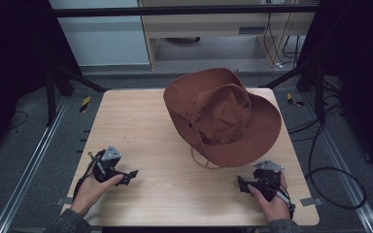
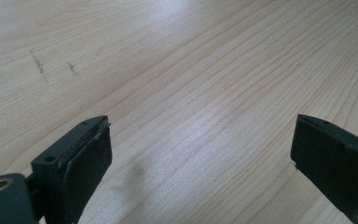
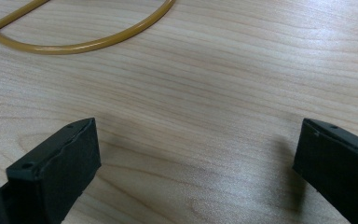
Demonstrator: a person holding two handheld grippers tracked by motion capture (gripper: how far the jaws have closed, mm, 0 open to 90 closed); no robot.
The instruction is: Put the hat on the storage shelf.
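- Two tools, both resting low at the near edge of the worktop [image 1: 141,126]. Left tool [image 1: 132,174] sits near the near-left corner, right tool [image 1: 241,183] near the near-right corner, each in a hand.
- Left tool, its own view [image 2: 200,140]: jaws spread wide, bare wood grain between them, nothing gripped, nothing touched by the pads [image 2: 93,158].
- Right tool, its own view [image 3: 198,144]: jaws equally wide, empty, hovering just above or on the wood; I cannot tell which.
- Just ahead of the right tool lies a tan cord loop [image 3: 98,39], the chin strap, flat on the wood and apart from the jaws.
- Brown hat [image 1: 223,116] sits toward the far-right part of the worktop, tilted, one side of the brim raised, the crown dented. Its near brim is close to the right tool, well apart from the left.
- Risk: soft brim may fold or slip if pinched by one tool alone; the hat would then swing and drop.
- Risk: the cord could snag on a jaw and drag the hat sideways toward the right edge.
- Risk: left tool has the longer reach; an uneven two-sided lift would tip the hat further.
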